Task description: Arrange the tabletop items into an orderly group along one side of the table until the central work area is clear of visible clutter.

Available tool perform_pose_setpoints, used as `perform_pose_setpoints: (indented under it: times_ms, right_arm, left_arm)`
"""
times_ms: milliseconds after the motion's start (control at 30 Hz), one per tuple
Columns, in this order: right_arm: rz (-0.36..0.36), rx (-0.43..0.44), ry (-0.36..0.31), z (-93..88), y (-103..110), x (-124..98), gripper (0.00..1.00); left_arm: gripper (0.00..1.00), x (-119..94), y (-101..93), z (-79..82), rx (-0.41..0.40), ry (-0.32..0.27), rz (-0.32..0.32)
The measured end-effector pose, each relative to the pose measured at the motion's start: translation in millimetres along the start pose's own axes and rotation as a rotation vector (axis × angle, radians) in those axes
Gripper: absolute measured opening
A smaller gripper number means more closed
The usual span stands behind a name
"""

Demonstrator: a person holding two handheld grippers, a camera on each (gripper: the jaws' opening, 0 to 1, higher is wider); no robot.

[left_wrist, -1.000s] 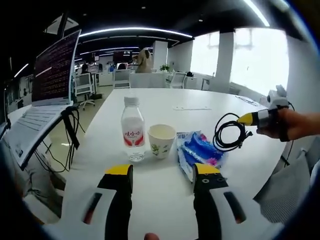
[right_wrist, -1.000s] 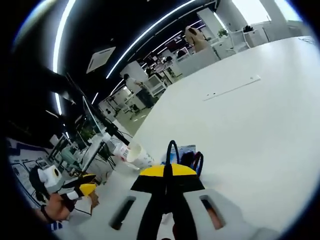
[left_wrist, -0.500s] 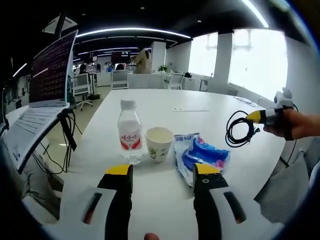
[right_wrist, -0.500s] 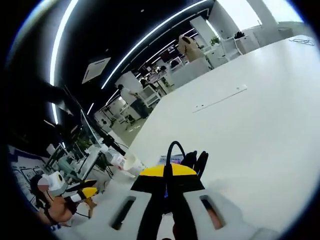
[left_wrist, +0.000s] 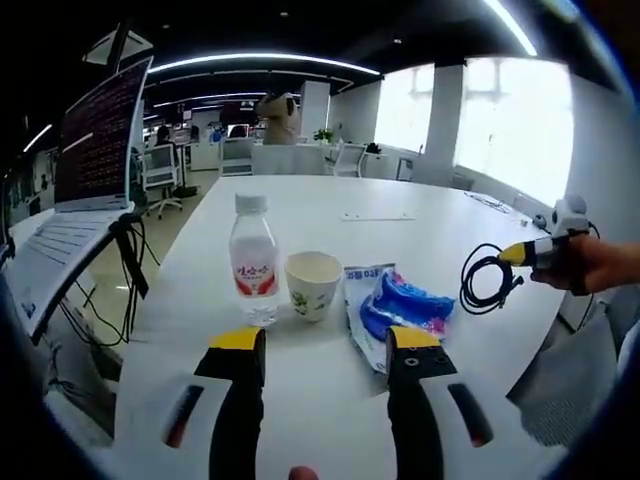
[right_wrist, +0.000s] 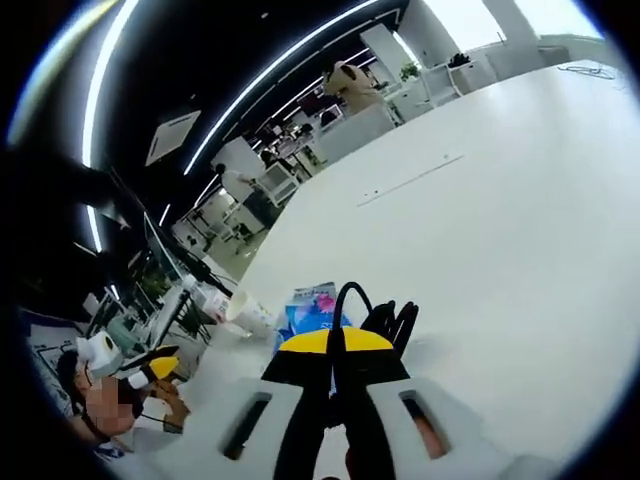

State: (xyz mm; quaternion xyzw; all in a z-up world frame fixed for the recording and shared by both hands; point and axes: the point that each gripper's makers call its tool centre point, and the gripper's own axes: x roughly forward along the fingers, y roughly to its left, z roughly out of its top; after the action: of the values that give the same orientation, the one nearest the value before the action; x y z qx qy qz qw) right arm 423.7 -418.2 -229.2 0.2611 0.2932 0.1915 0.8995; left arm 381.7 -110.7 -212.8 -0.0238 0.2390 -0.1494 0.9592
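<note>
1. In the left gripper view, the left gripper hangs over the near edge of the white table, its yellow-tipped jaws spread apart with nothing between them and bare tabletop under the gap.

2. Just beyond the jaw tips, three items stand in a row across the near part of the table: a clear water bottle with a red label, upright on the left; a paper cup, upright and just beside the bottle; and a crumpled blue snack bag lying flat to the right of the cup.

3. To the right of the bag, the right gripper comes into the left gripper view held in a person's hand, a coiled black cable dangling from its tip above the table's right-hand edge.

4. In the right gripper view, the right gripper has its jaws pressed together on the black cable, whose loops stick up past the yellow tips; the snack bag and paper cup lie beyond, to the left.

5. Past the row, the table's middle and far stretch lie open and white, marked by a thin flat strip set in the surface.

6. At the table's left edge, an open laptop sits raised, cables drooping beneath it.

7. Behind, office chairs line the far edge.
</note>
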Motion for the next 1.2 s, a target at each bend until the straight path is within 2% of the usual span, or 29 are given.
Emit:
perform_pose_setpoints:
  times_ms: [167, 300, 433, 633, 933, 1200]
  right_arm:
    - [-0.007, 0.012, 0.007, -5.6, -5, 2, 0.0]
    - [-0.051, -0.049, 0.036, -14.7, -16, 2, 0.0]
    - [-0.073, -0.038, 0.048, -22.9, -24, 1, 0.0]
    - [-0.128, -0.052, 0.112, -42.6, -39, 3, 0.0]
    - [-0.164, -0.021, 0.167, -57.2, -53, 6, 0.0]
    - [-0.181, -0.072, 0.22, -66.6, -58, 4, 0.0]
  left_arm:
    - [0.48, -1, 3.4, 0.4, 0.003, 0.001, 0.004]
    - [0.48, -1, 6.7, 1.1, -0.016, -0.002, 0.008]
    - [0.48, -2, 9.0, 1.6, -0.021, -0.005, 0.012]
    - [0.48, -3, 6.8, 1.2, -0.027, -0.005, 0.012]
    - [0.48, -7, 6.7, 1.3, -0.026, -0.006, 0.024]
    - [0.48, -10, 7.6, 1.0, -0.028, -0.005, 0.032]
